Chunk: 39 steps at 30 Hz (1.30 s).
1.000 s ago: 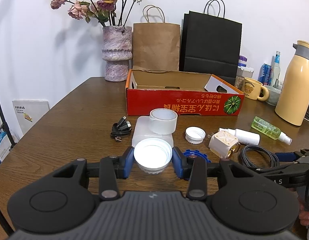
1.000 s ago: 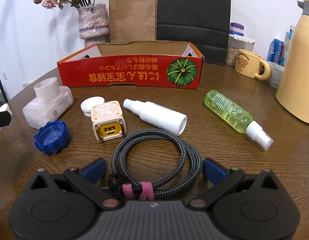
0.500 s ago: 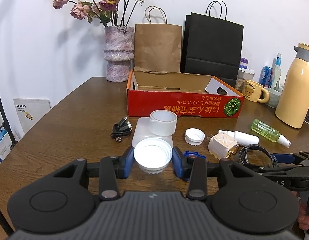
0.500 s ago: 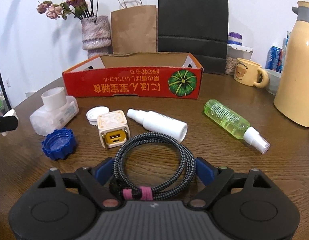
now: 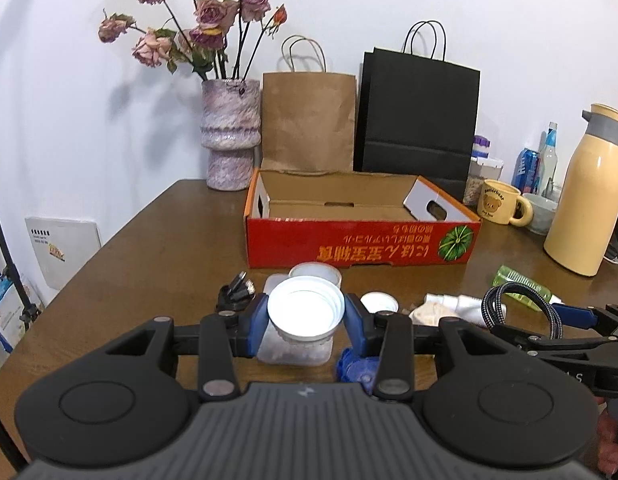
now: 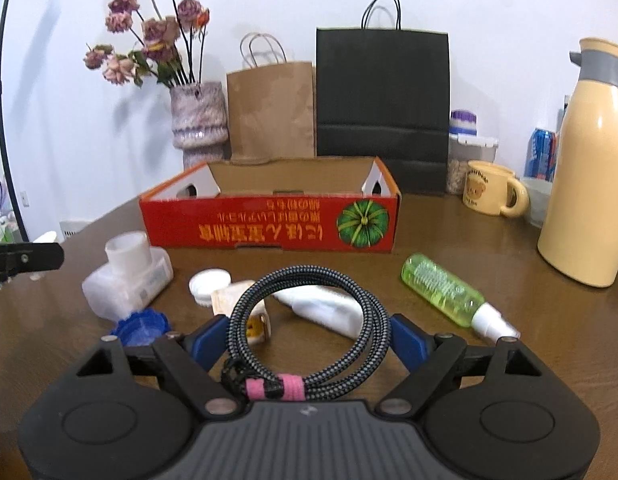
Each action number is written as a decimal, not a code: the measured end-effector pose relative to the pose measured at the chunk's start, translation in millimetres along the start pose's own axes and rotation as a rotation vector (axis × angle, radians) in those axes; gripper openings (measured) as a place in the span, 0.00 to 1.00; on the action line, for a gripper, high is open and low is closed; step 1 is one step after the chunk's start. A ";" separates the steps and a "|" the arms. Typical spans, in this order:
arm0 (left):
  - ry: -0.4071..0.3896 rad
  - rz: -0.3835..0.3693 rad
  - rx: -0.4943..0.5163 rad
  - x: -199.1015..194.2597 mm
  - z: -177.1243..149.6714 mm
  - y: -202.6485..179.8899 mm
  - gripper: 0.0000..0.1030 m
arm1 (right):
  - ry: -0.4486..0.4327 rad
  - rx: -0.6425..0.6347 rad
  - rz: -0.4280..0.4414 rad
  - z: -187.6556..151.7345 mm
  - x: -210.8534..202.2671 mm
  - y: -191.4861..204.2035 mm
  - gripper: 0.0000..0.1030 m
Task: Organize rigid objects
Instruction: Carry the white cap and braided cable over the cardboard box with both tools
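My left gripper (image 5: pixel 305 316) is shut on a white screw lid (image 5: pixel 303 308), held above a white squat bottle (image 5: pixel 295 350). My right gripper (image 6: pixel 311 336) is shut on a coiled braided cable (image 6: pixel 373 312) bound by a pink tie; the coil hangs clear of the table. That gripper and cable (image 5: pixel 509 294) also show at the right of the left wrist view. Behind stands the open red cardboard box (image 6: pixel 269 228). On the table lie a blue cap (image 6: pixel 143 326), a small white cap (image 6: pixel 209 282), a cream cube charger (image 6: pixel 245 308), a white spray bottle (image 6: pixel 325 308) and a green spray bottle (image 6: pixel 441 290).
A small black cable bundle (image 5: pixel 237 292) lies left of the squat bottle. A vase of dried roses (image 5: pixel 229 136), a brown bag (image 5: pixel 309 120) and a black bag (image 5: pixel 419 116) line the wall. A cream thermos (image 6: pixel 589 184) and a yellow mug (image 6: pixel 489 194) stand at the right.
The right jaws have closed in on the cable coil and lifted it off the table. Both grippers have risen a little. The left still holds the white lid.
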<state>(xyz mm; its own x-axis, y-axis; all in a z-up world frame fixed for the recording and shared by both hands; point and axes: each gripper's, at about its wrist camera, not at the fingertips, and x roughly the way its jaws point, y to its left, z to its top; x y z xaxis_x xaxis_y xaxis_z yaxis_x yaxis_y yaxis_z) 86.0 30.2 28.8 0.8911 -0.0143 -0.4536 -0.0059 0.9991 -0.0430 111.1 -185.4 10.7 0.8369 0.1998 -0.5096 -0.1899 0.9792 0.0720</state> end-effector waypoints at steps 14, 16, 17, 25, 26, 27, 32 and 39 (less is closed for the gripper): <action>-0.051 -0.018 0.009 15.5 40.3 -17.8 0.40 | -0.118 0.006 0.001 40.0 -1.4 -1.3 0.82; -0.057 -0.020 0.009 19.4 45.8 -20.4 0.40 | -0.130 0.009 0.002 45.4 0.4 -1.6 0.82; -0.059 -0.020 0.008 21.4 48.0 -20.9 0.40 | -0.135 0.010 0.003 48.4 1.9 -1.7 0.82; -0.051 -0.016 -0.026 47.8 66.6 -19.5 0.40 | -0.164 0.018 0.008 72.0 20.7 -3.6 0.82; -0.050 -0.016 -0.029 51.8 69.3 -19.2 0.40 | -0.168 0.019 0.010 75.0 23.2 -4.1 0.82; -0.050 -0.016 -0.031 55.1 71.5 -18.9 0.40 | -0.172 0.020 0.011 78.1 25.8 -4.2 0.82; -0.056 -0.009 -0.036 72.7 82.3 -19.4 0.40 | -0.188 0.023 0.010 92.4 41.1 -4.6 0.82; -0.062 0.012 -0.063 102.0 98.0 -16.4 0.40 | -0.203 0.018 0.005 111.1 67.0 -5.0 0.82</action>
<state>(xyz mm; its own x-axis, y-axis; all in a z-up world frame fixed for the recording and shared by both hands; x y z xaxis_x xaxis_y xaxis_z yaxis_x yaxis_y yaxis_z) 221.4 16.4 70.5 0.9172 0.0024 -0.3984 -0.0438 0.9945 -0.0948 225.2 -172.8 71.5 0.9225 0.2061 -0.3263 -0.1865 0.9783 0.0906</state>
